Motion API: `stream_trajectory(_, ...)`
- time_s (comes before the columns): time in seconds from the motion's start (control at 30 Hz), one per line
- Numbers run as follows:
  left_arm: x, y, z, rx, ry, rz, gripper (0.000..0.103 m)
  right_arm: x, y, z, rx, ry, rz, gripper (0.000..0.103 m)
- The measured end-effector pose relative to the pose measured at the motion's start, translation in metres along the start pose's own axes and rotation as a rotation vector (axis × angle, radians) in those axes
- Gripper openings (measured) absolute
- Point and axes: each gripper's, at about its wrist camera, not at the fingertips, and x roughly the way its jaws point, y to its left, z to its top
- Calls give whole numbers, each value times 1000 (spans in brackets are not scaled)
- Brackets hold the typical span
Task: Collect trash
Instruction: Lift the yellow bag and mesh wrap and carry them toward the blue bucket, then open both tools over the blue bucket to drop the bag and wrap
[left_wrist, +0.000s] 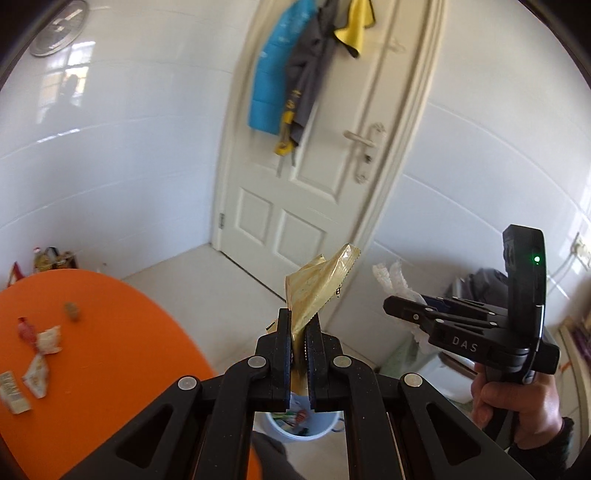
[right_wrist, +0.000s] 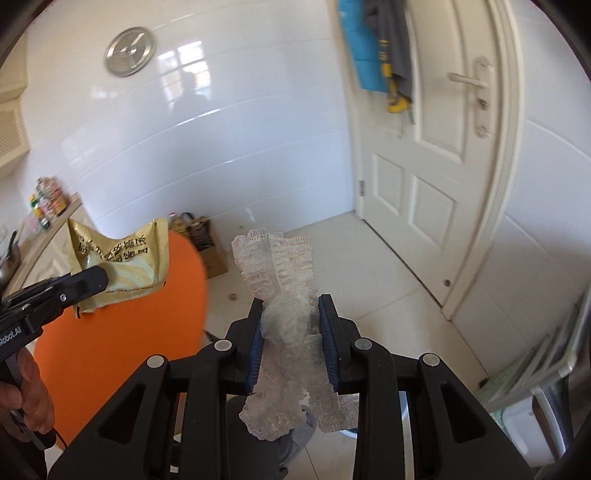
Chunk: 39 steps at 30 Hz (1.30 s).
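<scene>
My left gripper (left_wrist: 298, 325) is shut on a gold foil wrapper (left_wrist: 318, 286), held up in the air above a white trash bin (left_wrist: 301, 424) on the floor. The same wrapper (right_wrist: 122, 258) and left gripper (right_wrist: 94, 280) show at the left of the right wrist view. My right gripper (right_wrist: 291, 310) is shut on a crumpled clear plastic wrapper (right_wrist: 280, 280); it also shows in the left wrist view (left_wrist: 397, 304). Several more wrappers (left_wrist: 37, 354) lie on the orange table (left_wrist: 110, 332).
A white door (left_wrist: 317, 155) with hanging clothes (left_wrist: 291, 74) stands ahead. A cardboard box with bottles (right_wrist: 207, 243) sits on the floor by the wall. A white container and rack (right_wrist: 535, 398) stand at the right. A counter with jars (right_wrist: 48, 210) is far left.
</scene>
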Motion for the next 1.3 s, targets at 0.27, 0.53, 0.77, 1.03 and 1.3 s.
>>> stream_trajectory(0.27,123,-12,3,39,231,-79,3,55,-78,-31,164,121,-43,28)
stream_trajectory(0.53,231,-14,-3,54,469,-103,3,126,-141,-66,312,262,-42,28)
stream_trajectory(0.77,298,-1,-12,36,631,-61,11,172,-179,-92,402,349,-39,31)
stream_trajectory(1.03,335,4,-2,55,681,11,59,195,-200,-113,482,395,-51,63)
stream_trajectory(1.3,325,-15,-10,61,634,87,75,192,-203,-117,510,379,-89,103)
